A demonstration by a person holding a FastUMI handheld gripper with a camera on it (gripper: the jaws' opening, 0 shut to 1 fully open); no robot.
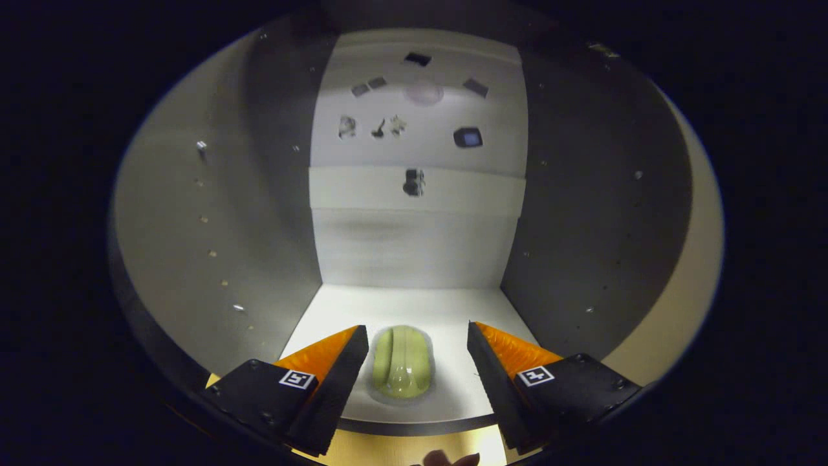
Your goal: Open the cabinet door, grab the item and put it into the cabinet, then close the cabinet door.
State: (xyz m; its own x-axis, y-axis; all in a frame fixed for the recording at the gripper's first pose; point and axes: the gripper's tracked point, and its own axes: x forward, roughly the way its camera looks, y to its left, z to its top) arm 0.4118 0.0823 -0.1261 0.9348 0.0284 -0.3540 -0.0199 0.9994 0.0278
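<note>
Grey side walls (213, 213) studded with peg holes; pale back panel (414, 246) dotted with small dark marks — white floor (401, 307) brightly lit.

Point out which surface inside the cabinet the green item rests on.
The cabinet floor, pale and lit, bears the green item, lying between the open claw tips; side walls and back panel stand away from it.
</note>
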